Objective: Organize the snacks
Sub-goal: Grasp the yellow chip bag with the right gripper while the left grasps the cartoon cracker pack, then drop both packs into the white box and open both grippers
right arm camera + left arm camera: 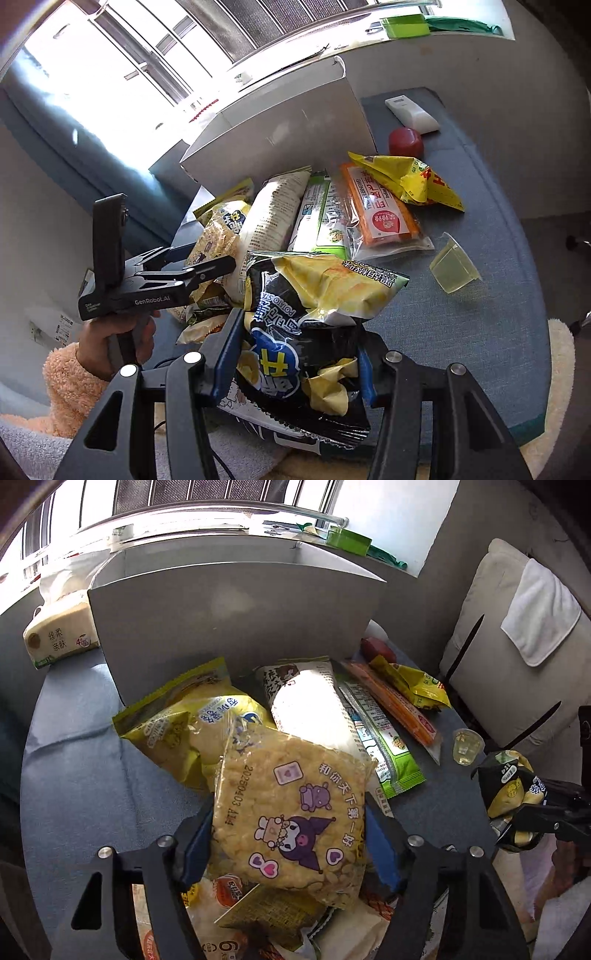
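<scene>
1. Gripping the clear puffed-rice packet [291,812] is the left gripper [288,834] — its blue pads are sitting against the packet's left and right edges, the jaws held about halfway apart by the packet's width.
2. Pinching the black-and-yellow chip bag [306,332] is the right gripper [295,354], jaws drawn in tighter, the crumpled bag bulging up and away from the pads.
3. Lying at the far side of the blue table [461,314] is the white box [229,627], its tall wall facing the snack pile; this is likely where the packets are going, though its inside is not showing.
4. Looking from the left jaws, the box is standing straight ahead, just past the yellow bags [192,723] and the long white packet [314,709]; the held packet's flat face is turned up.
5. Looking from the right jaws, the box is lying ahead and to the left, with the left gripper in between — so the left hand is sitting nearer to it.
6. Waiting loose to the right of the pile are the orange packet [380,210], another yellow bag [410,177] and a small clear cup [454,266].
</scene>
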Tool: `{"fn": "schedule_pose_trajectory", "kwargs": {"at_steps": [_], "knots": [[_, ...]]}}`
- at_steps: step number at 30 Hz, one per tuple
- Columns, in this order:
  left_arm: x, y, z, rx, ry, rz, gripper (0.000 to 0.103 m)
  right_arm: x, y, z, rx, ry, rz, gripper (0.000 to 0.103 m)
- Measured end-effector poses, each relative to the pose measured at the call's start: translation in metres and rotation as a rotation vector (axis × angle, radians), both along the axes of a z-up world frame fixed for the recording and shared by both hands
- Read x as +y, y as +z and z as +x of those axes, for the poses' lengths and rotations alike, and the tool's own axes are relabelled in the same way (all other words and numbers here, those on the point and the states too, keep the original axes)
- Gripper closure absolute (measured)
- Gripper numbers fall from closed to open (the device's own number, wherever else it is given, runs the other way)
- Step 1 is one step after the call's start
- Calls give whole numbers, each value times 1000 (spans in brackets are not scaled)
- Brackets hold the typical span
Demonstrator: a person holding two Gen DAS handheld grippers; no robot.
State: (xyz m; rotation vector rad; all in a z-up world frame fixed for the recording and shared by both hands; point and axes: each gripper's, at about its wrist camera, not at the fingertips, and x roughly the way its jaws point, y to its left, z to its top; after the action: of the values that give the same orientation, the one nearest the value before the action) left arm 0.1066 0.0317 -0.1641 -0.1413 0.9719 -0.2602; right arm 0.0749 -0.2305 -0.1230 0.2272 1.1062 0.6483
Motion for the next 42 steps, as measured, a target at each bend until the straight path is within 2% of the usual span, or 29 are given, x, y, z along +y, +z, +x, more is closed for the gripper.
{"fn": "schedule_pose_trajectory", "kwargs": {"at_steps": [3, 6, 9, 14, 20, 25, 29, 33, 35, 36, 37, 38, 39, 40, 42], "knots": [[4, 12, -11, -40, 21, 26, 27, 2, -2, 1, 4, 6, -1, 46], [14, 32, -22, -91, 54, -20, 27, 6, -1, 3, -6, 16, 4, 46], [23, 56, -26, -159, 78, -26, 27, 11, 6, 12, -30, 22, 7, 46], [38, 91, -12, -230, 121, -73, 27, 25, 33, 42, -118, 40, 9, 46], [49, 124, 28, -286, 151, -111, 27, 46, 73, 93, -247, 50, -1, 46], [57, 145, 80, -322, 187, -80, 27, 75, 90, 147, -307, 69, -38, 46], [65, 145, 120, -329, 199, -83, 27, 97, 87, 199, -283, 66, -59, 46], [72, 137, 151, -299, 208, -79, 27, 113, 78, 237, -236, 50, -33, 46], [72, 128, 164, -271, 212, -51, 22, 122, 70, 250, -220, 47, -46, 45], [72, 122, 170, -251, 213, -37, 9, 128, 66, 257, -209, 54, -52, 44], [73, 116, 175, -223, 223, -20, 0, 132, 62, 262, -196, 59, -62, 38], [73, 110, 176, -190, 239, -1, 0, 136, 58, 268, -173, 61, -76, 29], [73, 106, 175, -175, 249, 16, 0, 138, 54, 271, -154, 53, -93, 8], [73, 104, 168, -185, 254, 26, 0, 138, 53, 272, -147, 40, -106, 0], [75, 106, 157, -203, 244, 9, 0, 133, 56, 266, -172, 27, -94, 0]]}}
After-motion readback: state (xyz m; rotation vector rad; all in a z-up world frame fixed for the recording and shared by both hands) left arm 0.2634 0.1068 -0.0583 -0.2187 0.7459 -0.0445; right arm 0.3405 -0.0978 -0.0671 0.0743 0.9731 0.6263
